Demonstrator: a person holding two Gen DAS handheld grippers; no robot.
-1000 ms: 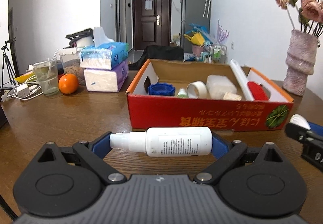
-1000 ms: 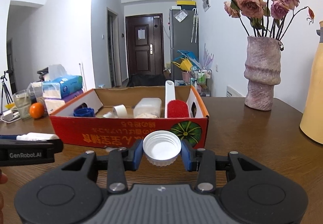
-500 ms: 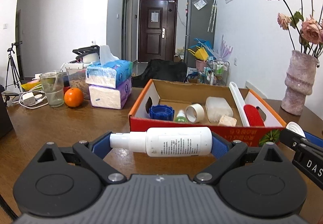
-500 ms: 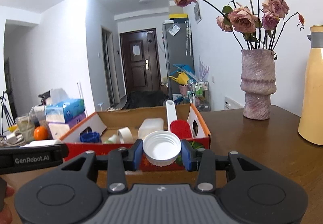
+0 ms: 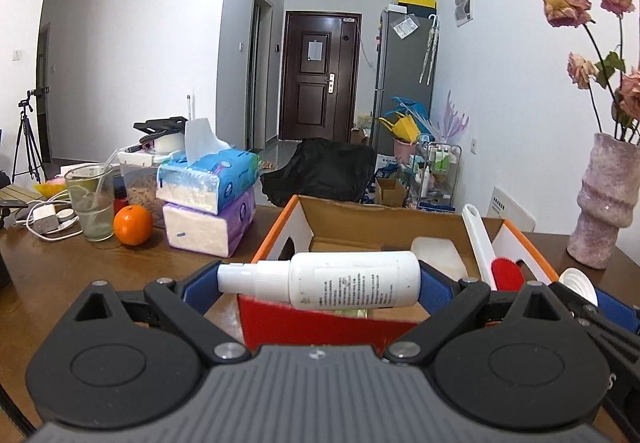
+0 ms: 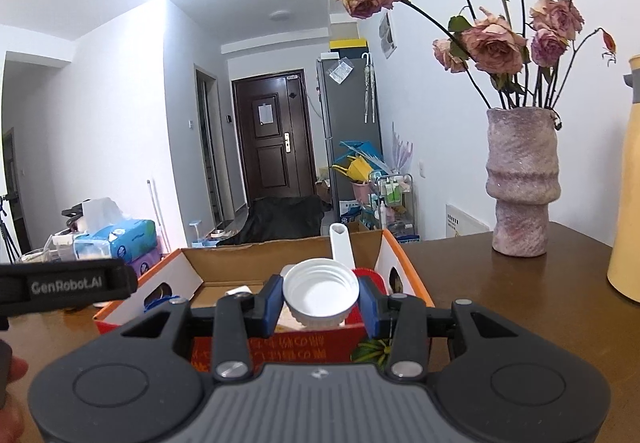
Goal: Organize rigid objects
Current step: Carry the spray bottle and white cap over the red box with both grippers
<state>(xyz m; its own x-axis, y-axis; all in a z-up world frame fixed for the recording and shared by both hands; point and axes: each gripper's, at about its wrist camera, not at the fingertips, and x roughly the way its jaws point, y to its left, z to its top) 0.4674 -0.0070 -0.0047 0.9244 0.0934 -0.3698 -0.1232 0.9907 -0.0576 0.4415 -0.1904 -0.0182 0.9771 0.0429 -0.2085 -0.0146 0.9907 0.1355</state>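
My left gripper (image 5: 320,285) is shut on a white spray bottle (image 5: 328,283) held crosswise, nozzle to the left, above the near wall of the red cardboard box (image 5: 320,323). In the right wrist view my right gripper (image 6: 321,301) is shut on a white screw cap (image 6: 321,295), open side toward the camera, also raised over the box's near edge (image 6: 280,349). Inside the box I see a white-handled red brush (image 5: 486,255) and a pale plastic container (image 5: 438,253). The right gripper with its cap (image 5: 576,285) shows at the right edge of the left wrist view.
Two stacked tissue packs (image 5: 210,199), an orange (image 5: 133,225) and a glass of water (image 5: 90,203) stand left of the box. A stone vase of dried roses (image 6: 520,183) and a yellow jug (image 6: 628,203) stand on the right. The left gripper's strap (image 6: 64,285) crosses the right wrist view.
Both grippers have risen and come closer to the box, so it now sits lower and partly behind the held bottle and cap. Both grips are unchanged.
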